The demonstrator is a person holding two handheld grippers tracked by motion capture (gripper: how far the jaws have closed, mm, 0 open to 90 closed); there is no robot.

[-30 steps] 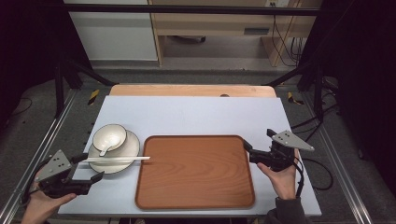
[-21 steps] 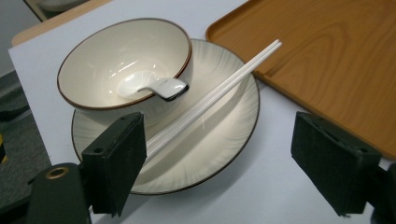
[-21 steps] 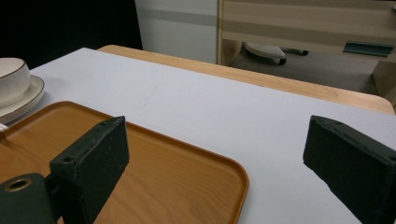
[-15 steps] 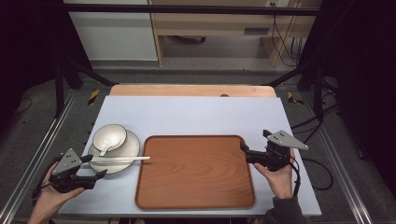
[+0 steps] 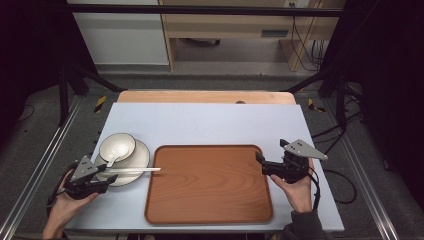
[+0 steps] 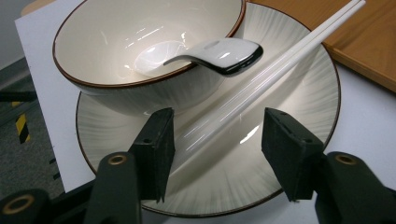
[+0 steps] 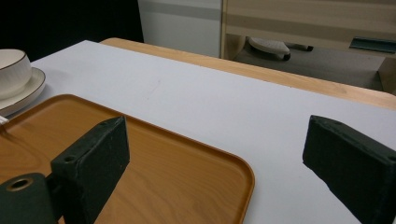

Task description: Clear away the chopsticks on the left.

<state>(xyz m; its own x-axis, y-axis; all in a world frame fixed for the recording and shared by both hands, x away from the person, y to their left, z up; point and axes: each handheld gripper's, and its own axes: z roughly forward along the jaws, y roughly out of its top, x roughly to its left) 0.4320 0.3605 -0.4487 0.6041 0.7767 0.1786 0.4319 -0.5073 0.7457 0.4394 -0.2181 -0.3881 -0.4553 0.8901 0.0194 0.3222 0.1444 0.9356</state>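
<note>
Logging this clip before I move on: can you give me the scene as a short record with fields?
Surface: white tabletop
Tray: empty brown wooden rectangular tray
Plate: cream round ceramic plate, left of tray
Bowl: cream brown-rimmed bowl on plate
Spoon: white ceramic spoon resting in bowl
Chopsticks: white pair across plate, tips over tray edge
Left hand-held gripper: open, jaws either side of chopsticks
Right hand-held gripper: open, at tray's right edge
</note>
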